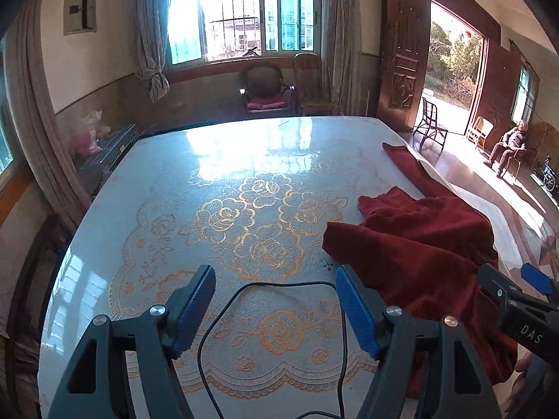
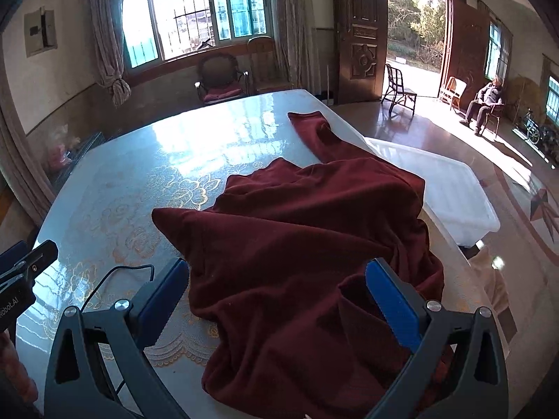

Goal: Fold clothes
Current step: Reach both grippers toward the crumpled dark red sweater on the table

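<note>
Both grippers stand with jaws apart and nothing between them: our left gripper (image 1: 276, 309) hovers over bare worktop (image 1: 174, 181) with a black cable (image 1: 223, 314) looping below it, and our right gripper (image 2: 277, 309), spread wide, hangs directly above the near folds of the garment (image 2: 307, 230). The garment is a dark red knit, lying rumpled in a heap on the right side of the worktop, one sleeve (image 2: 314, 129) trailing toward the far edge, near a white bin (image 2: 450, 188) just beyond the worktop's edge. We judge it soft and limp, light to moderate in weight, with a fuzzy surface that should grip well in ribbed pads; it will sag and drag rather than hold shape, and the glossy cover under it probably lets it slide freely. Layers overlap, so a pinch in the middle risks catching several plies. We would take hold at a single-layer edge: the pointed corner (image 2: 164, 218) sticking out to the left, and a hem or shoulder on the right. Which edge is the hem we cannot tell.
</note>
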`<state>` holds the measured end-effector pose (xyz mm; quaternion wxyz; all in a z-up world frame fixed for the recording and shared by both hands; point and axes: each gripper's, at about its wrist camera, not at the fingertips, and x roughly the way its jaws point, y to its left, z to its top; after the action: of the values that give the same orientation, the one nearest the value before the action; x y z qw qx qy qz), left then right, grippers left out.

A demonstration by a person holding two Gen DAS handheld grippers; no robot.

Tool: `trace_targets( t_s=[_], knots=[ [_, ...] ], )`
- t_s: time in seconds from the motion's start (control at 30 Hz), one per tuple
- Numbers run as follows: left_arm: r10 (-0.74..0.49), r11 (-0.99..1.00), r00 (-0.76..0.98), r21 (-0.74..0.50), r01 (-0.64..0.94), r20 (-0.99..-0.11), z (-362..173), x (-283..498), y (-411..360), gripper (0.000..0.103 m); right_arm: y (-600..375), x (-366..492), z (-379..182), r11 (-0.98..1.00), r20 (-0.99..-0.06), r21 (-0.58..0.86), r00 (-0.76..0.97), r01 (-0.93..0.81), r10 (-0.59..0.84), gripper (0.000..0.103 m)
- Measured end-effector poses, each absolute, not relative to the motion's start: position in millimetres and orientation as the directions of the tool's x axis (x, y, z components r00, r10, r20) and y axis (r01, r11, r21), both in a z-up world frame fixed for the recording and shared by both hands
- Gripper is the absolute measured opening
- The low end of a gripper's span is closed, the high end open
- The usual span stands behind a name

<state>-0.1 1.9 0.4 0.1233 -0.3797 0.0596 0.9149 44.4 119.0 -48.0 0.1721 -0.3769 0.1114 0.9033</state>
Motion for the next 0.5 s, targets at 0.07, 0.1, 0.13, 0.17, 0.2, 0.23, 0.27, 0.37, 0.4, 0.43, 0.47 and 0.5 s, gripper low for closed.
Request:
trace_targets(
  t_s=[0.07,0.1,0.13,0.17,0.2,0.23,0.27,0.37,0.4,0.43,0.47,0.5],
  knots=[
    [0.190,-0.960,-0.680,0.012,-0.281,-0.709,1,0,6,0.073,122,47,-48,-0.912,-0.719,0.067,-0.653,-0.406,0.238,0.103],
    [0.195,-0.958,-0.679,0.011,-0.286,-0.708,2,0,7,0.073,124,48,-48,-0.910,-0.718,0.066,-0.652,-0.410,0.242,0.103],
    [0.200,-0.956,-0.679,0.011,-0.293,-0.706,1,0,8,0.073,125,49,-48,-0.908,-0.717,0.065,-0.652,-0.414,0.246,0.103],
    [0.207,-0.954,-0.680,0.011,-0.301,-0.704,0,1,9,0.073,126,50,-48,-0.907,-0.717,0.065,-0.652,-0.417,0.248,0.103],
    [0.213,-0.950,-0.680,0.013,-0.311,-0.702,5,4,12,0.073,128,51,-48,-0.905,-0.717,0.065,-0.650,-0.420,0.250,0.103],
    [0.215,-0.949,-0.680,0.016,-0.316,-0.701,4,6,18,0.073,129,51,-49,-0.903,-0.718,0.065,-0.648,-0.424,0.253,0.103],
    [0.217,-0.947,-0.677,0.017,-0.322,-0.703,3,6,22,0.073,131,52,-49,-0.902,-0.718,0.065,-0.648,-0.427,0.255,0.103],
    [0.220,-0.944,-0.677,0.022,-0.330,-0.703,2,4,23,0.073,138,56,-49,-0.896,-0.715,0.064,-0.646,-0.438,0.265,0.103],
    [0.220,-0.943,-0.673,0.021,-0.331,-0.707,1,2,23,0.073,142,56,-49,-0.895,-0.715,0.062,-0.645,-0.442,0.269,0.103],
    [0.220,-0.943,-0.668,0.020,-0.332,-0.711,1,0,24,0.073,147,57,-48,-0.892,-0.716,0.064,-0.644,-0.447,0.271,0.103],
    [0.220,-0.944,-0.666,0.018,-0.331,-0.713,1,-1,24,0.073,151,57,-48,-0.889,-0.717,0.072,-0.643,-0.452,0.269,0.103],
    [0.217,-0.945,-0.661,0.015,-0.326,-0.718,-2,-2,24,0.073,157,57,-47,-0.886,-0.718,0.086,-0.645,-0.455,0.261,0.103]
  ],
)
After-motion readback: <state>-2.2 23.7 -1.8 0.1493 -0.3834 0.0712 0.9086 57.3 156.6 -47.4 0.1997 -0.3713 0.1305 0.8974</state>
